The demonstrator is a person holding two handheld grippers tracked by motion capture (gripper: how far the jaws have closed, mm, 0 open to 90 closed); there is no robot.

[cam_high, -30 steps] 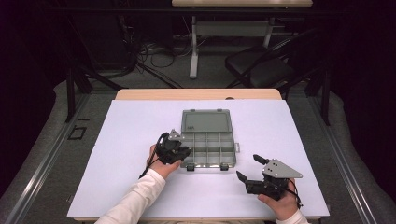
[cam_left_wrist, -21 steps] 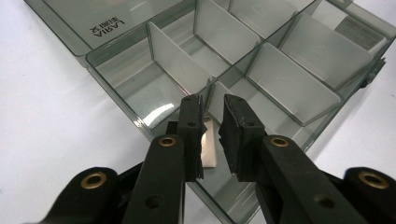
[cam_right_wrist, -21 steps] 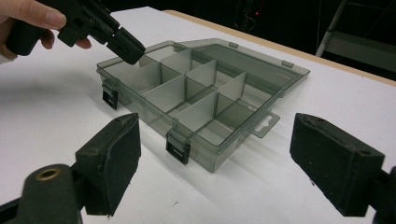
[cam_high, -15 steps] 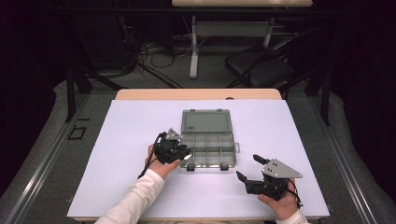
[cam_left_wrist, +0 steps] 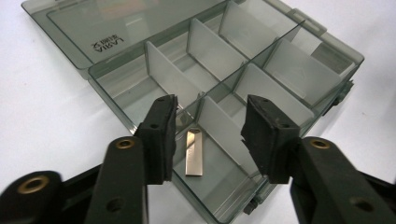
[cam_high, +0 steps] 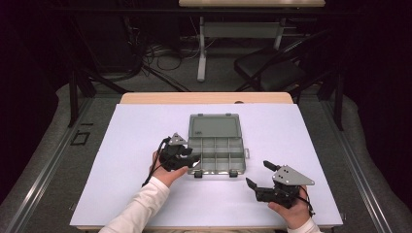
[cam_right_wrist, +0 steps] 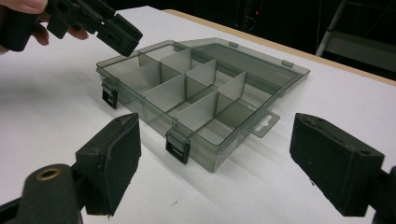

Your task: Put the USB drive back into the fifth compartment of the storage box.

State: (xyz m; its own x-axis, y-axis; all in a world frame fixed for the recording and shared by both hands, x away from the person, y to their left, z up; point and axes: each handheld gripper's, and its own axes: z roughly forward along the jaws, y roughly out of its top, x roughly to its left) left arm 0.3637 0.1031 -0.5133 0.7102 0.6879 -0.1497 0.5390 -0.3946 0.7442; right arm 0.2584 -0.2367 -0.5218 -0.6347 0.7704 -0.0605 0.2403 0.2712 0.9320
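My left gripper [cam_left_wrist: 208, 135], jaws parted and holding nothing, hovers at centre frame over the compartment box [cam_left_wrist: 140, 100], where a metal USB stick [cam_left_wrist: 194, 153] lies. My right gripper [cam_high: 257, 175], lower right, gapes wide, empty, above the white table [cam_high: 145, 126].

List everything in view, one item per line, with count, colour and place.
Organiser box: one, clear grey, lid open, middle of the table.
USB stick: one, silver, lying in a corner compartment of the box, below the left claw.
Table cover: one, white, over the tabletop.
Chair: one, black, on the floor beyond the table.
Left claw: one, black, open, over the box's near left corner.
Right claw: one, black, open, near the table's front right.
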